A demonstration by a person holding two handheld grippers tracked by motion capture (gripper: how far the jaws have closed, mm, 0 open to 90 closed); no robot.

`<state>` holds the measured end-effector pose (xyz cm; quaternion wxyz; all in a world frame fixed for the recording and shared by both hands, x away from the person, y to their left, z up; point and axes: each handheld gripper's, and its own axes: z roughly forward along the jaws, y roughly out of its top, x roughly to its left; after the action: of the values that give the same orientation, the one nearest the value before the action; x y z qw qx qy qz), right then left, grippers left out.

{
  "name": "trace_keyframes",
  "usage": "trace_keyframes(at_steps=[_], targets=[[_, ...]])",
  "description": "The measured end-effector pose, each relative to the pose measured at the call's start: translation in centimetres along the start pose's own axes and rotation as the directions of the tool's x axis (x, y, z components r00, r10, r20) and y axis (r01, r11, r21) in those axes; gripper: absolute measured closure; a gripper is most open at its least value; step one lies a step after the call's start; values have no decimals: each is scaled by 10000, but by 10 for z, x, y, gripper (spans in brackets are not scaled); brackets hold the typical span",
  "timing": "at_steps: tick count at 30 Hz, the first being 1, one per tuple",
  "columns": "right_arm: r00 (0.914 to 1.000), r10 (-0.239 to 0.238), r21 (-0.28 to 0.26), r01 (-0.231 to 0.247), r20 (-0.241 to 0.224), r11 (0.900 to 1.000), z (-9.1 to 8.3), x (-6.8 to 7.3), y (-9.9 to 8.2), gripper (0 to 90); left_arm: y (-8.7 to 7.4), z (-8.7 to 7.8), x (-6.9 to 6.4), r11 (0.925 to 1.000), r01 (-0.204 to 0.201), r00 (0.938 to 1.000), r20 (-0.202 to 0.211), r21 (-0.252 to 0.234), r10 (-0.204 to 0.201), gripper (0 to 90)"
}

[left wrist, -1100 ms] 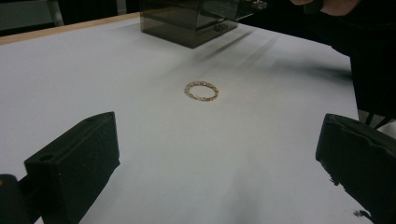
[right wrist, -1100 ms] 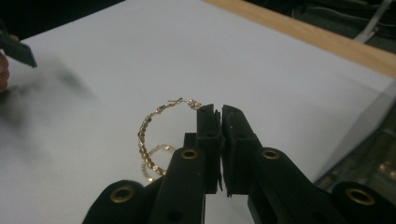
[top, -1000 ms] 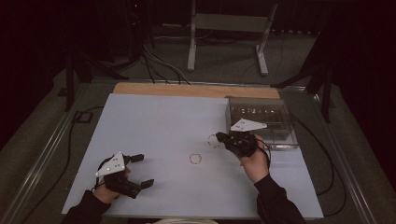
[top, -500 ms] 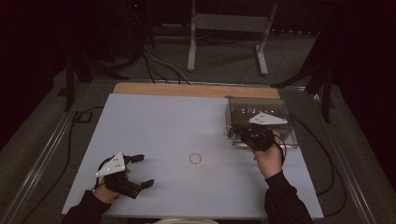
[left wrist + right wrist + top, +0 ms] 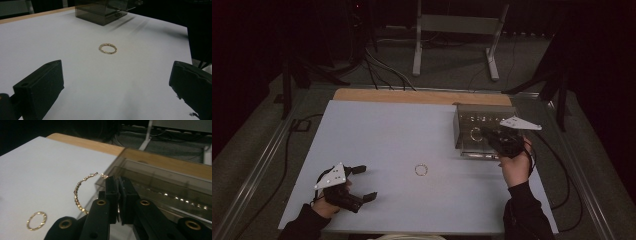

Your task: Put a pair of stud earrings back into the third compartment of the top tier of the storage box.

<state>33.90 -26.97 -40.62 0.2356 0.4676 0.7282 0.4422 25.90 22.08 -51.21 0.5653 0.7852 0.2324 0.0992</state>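
Nearest, at the front left of the white table (image 5: 377,130): left gripper (image 5: 360,183), held low in a hand, jaws spread wide with nothing between them. Seen along those jaws in the left gripper view: a small gold ring (image 5: 108,48) lying flat on the white surface, well ahead of the tips and about midway between them, apart from both. Same gold ring (image 5: 421,170) near the middle of the table in the high view, to the right of the left gripper and well apart from it.

Farther, on the right side: right gripper (image 5: 486,133), held above the near edge of a smoky transparent box (image 5: 460,131). Jaws pressed together on a thin gold hoop (image 5: 79,192); hoop curving out to the left of the tips, hanging in air beside the box wall. Hard to say exactly where the jaws pinch it. Lower left in the right gripper view, the gold ring on the table again.

Beyond the table: a wooden strip (image 5: 412,96) along the far edge, then dark floor with cables (image 5: 382,67) and a metal stand (image 5: 454,30).
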Motion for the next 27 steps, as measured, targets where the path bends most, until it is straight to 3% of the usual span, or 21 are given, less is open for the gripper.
trace_keyframes(at_steps=[9,17,20,24,27], targets=[[9966,353,-136,-344,746,9993,-12,-24,-1,867,0,0,0,10000,7,10000,0,-6,-7,5],[9841,921,-86,-918,1521,9957,-20,-53,-9,867,0,0,0,10000,-23,10000,19,15,23,4],[9808,960,-65,-963,1695,9953,-20,-58,-10,867,0,0,0,10000,23,10000,18,-12,-23,5],[9669,1008,80,-1056,2344,9944,-20,-69,-16,866,1,0,0,10000,13,10000,20,-37,-13,5],[9639,1098,162,-1172,2425,9930,-19,-73,-19,865,0,0,0,10000,-25,10000,22,12,25,5]])
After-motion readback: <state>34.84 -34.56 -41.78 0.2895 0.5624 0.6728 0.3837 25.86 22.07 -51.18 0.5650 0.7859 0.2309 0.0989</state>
